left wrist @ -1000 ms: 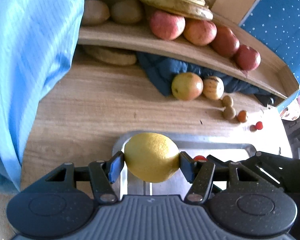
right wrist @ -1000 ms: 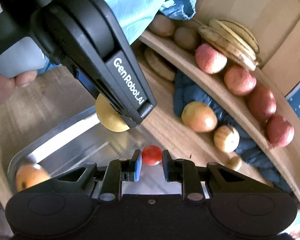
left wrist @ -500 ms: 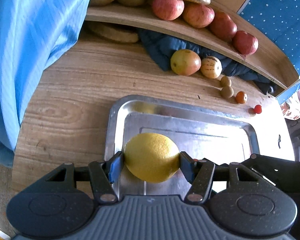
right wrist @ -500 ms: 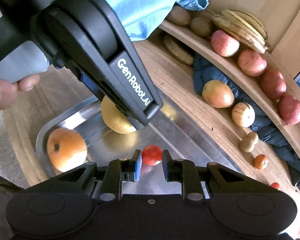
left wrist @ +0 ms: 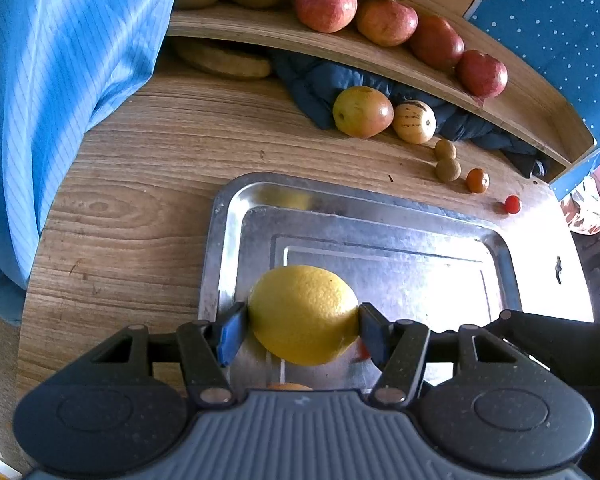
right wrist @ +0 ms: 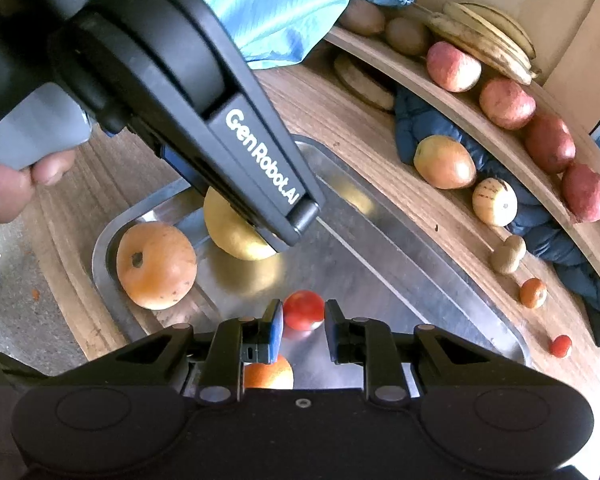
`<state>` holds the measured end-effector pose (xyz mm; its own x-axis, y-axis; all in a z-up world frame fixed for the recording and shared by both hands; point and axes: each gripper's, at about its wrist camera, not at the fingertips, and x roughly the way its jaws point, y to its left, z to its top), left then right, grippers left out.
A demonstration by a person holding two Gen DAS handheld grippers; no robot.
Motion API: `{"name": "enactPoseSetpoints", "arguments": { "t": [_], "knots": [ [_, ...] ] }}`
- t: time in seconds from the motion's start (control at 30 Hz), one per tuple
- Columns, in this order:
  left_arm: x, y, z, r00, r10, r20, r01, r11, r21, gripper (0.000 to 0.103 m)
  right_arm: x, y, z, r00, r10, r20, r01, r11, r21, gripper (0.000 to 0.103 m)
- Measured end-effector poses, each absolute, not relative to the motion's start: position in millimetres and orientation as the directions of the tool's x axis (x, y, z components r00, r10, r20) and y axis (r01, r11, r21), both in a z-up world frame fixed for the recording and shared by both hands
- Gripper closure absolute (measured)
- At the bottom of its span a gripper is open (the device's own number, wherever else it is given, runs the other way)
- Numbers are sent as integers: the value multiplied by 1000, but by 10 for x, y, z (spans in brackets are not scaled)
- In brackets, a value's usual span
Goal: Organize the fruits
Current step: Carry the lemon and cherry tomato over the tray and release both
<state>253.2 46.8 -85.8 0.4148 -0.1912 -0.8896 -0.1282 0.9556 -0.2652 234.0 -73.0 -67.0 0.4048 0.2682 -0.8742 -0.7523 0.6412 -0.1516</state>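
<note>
My left gripper (left wrist: 302, 330) is shut on a yellow lemon (left wrist: 303, 314) held over the near left part of a steel tray (left wrist: 380, 248). In the right wrist view that same gripper crosses from the upper left, the lemon (right wrist: 236, 236) showing under it just above the tray (right wrist: 400, 264). My right gripper (right wrist: 303, 322) is shut on a small red tomato (right wrist: 303, 314) above the tray. An orange (right wrist: 156, 266) lies in the tray's corner, and a second orange (right wrist: 269, 374) peeks out below the right gripper's fingers.
On the wooden table (left wrist: 140, 168) lie a yellow-red apple (left wrist: 362, 111), a striped pale fruit (left wrist: 414, 122), small brown fruits (left wrist: 447, 162), an orange tomato (left wrist: 477, 180) and a red one (left wrist: 512, 204). A shelf (left wrist: 380, 54) holds red apples, bananas, kiwis. A blue sleeve (left wrist: 60, 92) hangs left.
Both grippers have drawn back over the tray with their fruits; more of the tray shows beneath them, and the orange in its corner has come fully into the right wrist view.
</note>
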Motion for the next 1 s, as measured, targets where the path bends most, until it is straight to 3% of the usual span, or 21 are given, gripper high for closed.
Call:
{"name": "enactPoseSetpoints", "arguments": {
  "t": [0.3, 0.57, 1.0],
  "knots": [
    [2499, 430, -815, 422, -179, -889, -116, 962, -249, 38, 2302, -788, -651, 411, 277, -868, -736, 662, -137, 76],
    [2393, 380, -717, 449, -159, -879, -101, 969, -227, 31, 2246, -880, -580, 430, 288, -856, -716, 686, -128, 60],
    [1952, 460, -500, 471, -123, -873, -97, 977, -190, 11, 2008, -1050, -396, 432, 356, -829, -699, 713, -58, 24]
  ]
}}
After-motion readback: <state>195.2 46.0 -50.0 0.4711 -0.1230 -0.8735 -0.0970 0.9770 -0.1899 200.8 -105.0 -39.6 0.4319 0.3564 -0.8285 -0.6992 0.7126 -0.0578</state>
